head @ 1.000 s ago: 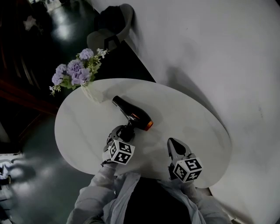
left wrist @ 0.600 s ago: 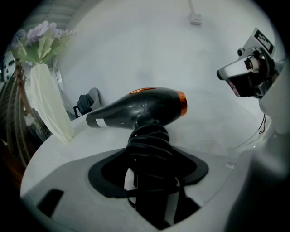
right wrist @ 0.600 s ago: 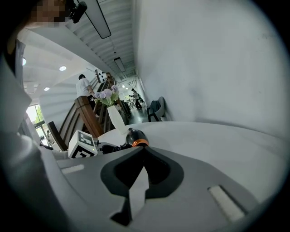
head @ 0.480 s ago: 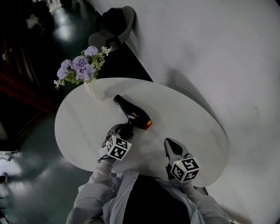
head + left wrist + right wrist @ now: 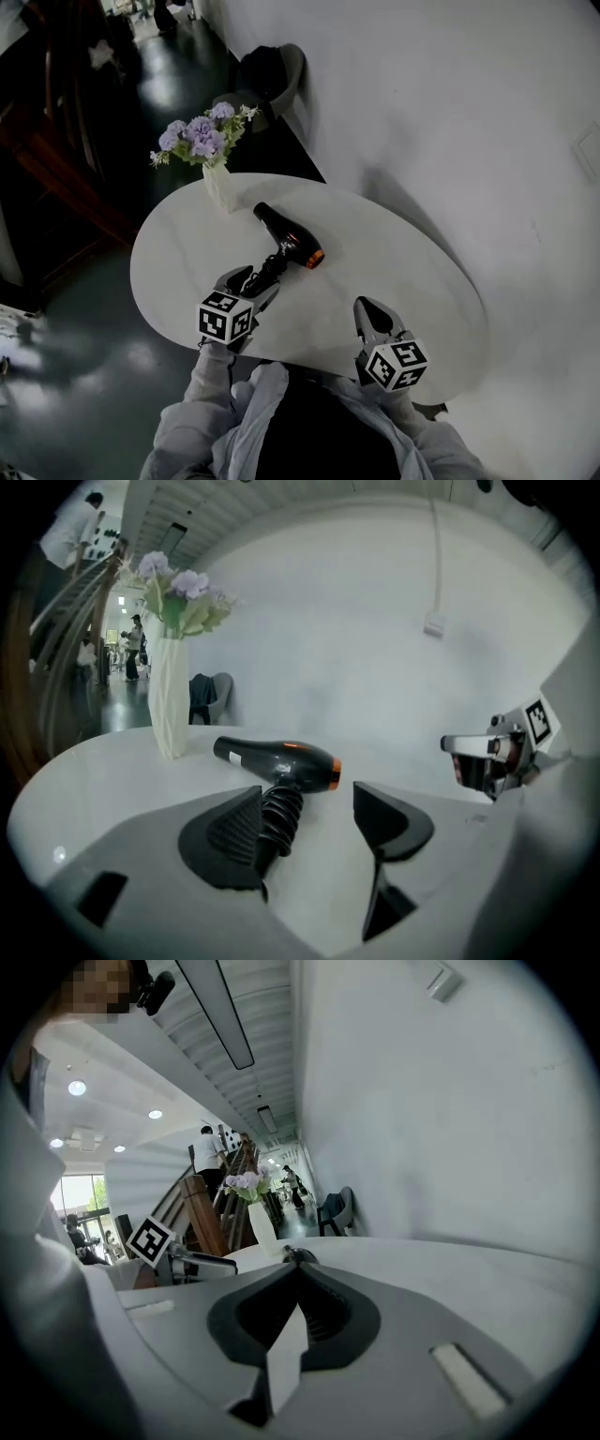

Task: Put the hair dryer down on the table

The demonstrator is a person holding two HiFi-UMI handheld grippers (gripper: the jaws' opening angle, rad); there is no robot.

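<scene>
Opening its jaws wider than a second ago, the left gripper [image 5: 251,279] does not press on the hair dryer [image 5: 292,242] now. In the left gripper view the ribbed handle is between the two pads. It lies close against the left pad [image 5: 234,829], and I cannot tell if it touches it; the right pad stands clearly apart from it. The body of the hair dryer [image 5: 281,759] lies on its side just ahead of the jaw tips, on the white table [image 5: 412,281], with the orange end toward the right of the jaws. Compared with the earlier head views, the gripper seems also a little drawn back along the handle. I judge that the putting down is practically done, and only the pulling away remains.

The left gripper is low over the table, near its front edge. Its jaws point forward to the hair dryer and its marker cube is toward the person. The right gripper [image 5: 373,314] is well apart to the right, low over the table, with jaws closed together and nothing between them.
</scene>
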